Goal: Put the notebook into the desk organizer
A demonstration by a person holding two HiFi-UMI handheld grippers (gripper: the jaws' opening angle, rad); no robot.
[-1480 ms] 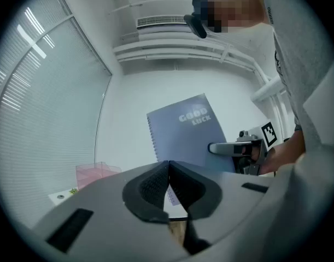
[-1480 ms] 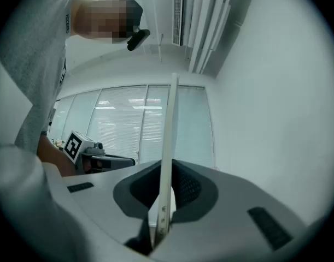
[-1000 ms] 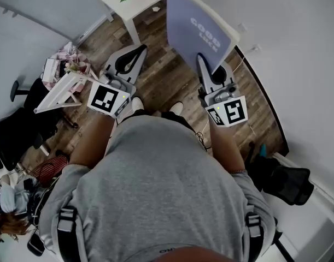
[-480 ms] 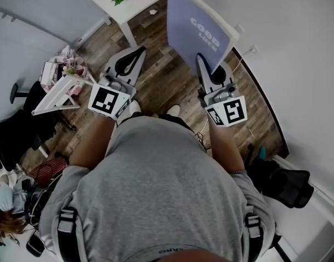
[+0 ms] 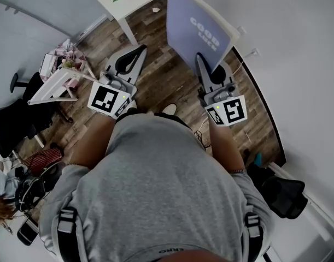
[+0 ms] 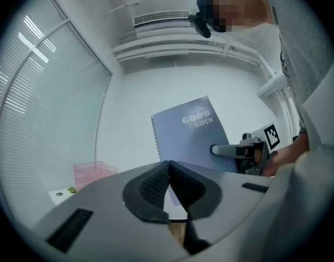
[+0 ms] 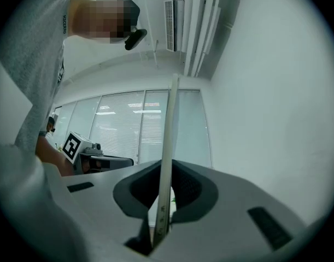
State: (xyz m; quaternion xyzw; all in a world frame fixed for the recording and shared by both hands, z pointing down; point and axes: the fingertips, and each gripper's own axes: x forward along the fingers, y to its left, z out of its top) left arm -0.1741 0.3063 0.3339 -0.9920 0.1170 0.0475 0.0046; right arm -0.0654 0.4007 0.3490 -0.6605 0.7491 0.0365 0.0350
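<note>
Plainly, each view gives us a different side of the one notebook (image 5: 197, 29). From the head view we see its blue-grey cover lettered "GOOD LUCK", held over the wooden floor (image 5: 167, 75) and short of the white bench (image 5: 128, 4). The left gripper view shows that same cover face-on, with the spiral binding along its far edge. The right gripper view shows only a thin pale edge rising from between the jaws. The notebook stands roughly upright, long axis pointing up, cover facing the person's left. The right claw (image 5: 206, 70) is clenched on the notebook's lower edge, pads pressing both faces. The left claw (image 5: 140, 49) is clenched too, with nothing between its jaws, which meet in its own view. Only the left gripper view shows the one pink desk organizer (image 6: 93, 173) as a whole tray on the bench; the head view catches just its corner. We count two claws.
</note>
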